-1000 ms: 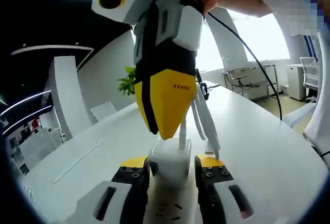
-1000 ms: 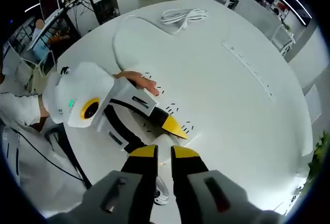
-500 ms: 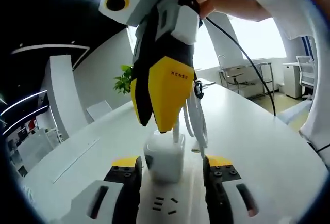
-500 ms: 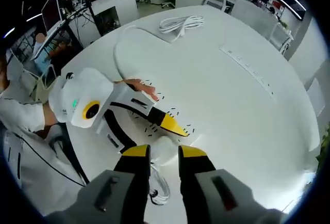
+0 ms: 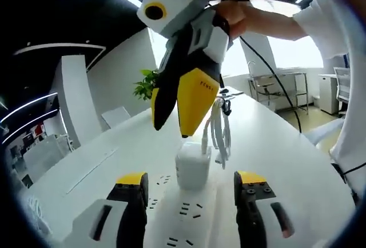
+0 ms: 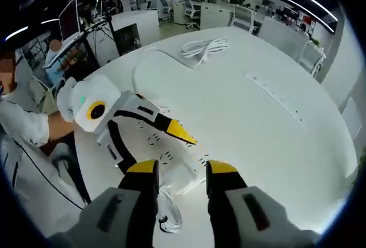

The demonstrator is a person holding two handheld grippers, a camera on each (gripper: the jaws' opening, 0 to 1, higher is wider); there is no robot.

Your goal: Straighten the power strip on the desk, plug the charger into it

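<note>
A white power strip lies on the white table, running away between the jaws of my left gripper, which is open and wide on both sides of it. A white cube charger stands plugged into the strip, its white cable bundled just behind. My right gripper hangs a little above the charger, yellow-and-black jaws parted and not touching it. In the right gripper view, my right gripper is open over the charger, with the cable bundle beside it.
The round white table stretches far around. A coiled white cord lies at its far side, and a flush socket bar is set in the top. A person's sleeve is at the left. A plant stands beyond the table.
My right gripper's jaws opened off the charger and it rose above it. My left gripper's jaws spread wider and drew back along the strip. The charger stays in the strip.
</note>
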